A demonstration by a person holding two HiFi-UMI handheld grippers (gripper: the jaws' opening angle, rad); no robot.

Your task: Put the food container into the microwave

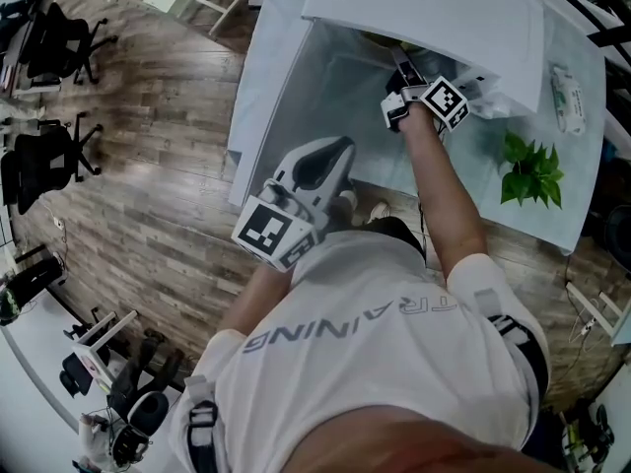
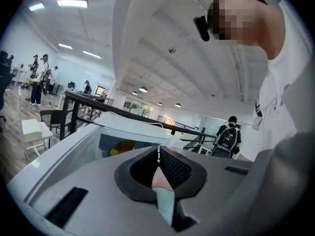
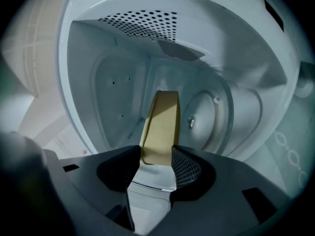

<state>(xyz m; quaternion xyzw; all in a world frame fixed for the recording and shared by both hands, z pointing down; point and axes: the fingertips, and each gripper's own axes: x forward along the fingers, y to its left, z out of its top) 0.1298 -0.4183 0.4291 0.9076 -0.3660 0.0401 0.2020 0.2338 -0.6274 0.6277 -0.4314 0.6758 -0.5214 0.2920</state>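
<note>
The white microwave [image 1: 434, 13] stands open on the pale table [image 1: 552, 215]. My right gripper [image 1: 406, 95] reaches into its mouth. In the right gripper view the right gripper [image 3: 160, 154] is shut on the rim of the food container [image 3: 161, 127], a tan lid on a clear base, seen edge-on inside the cavity. The round turntable [image 3: 219, 114] lies beyond it. My left gripper [image 1: 306, 180] hangs back near my chest, apart from the microwave. Its jaws meet at the tip with nothing between them [image 2: 158, 156]. From there the microwave [image 2: 74, 141] shows a yellow patch [image 2: 120, 147] inside.
A green plant [image 1: 532, 170] and a white packet [image 1: 567, 97] sit on the table right of the microwave. Office chairs [image 1: 49, 156] stand on the wooden floor to the left. People are far off in the left gripper view [image 2: 229, 136].
</note>
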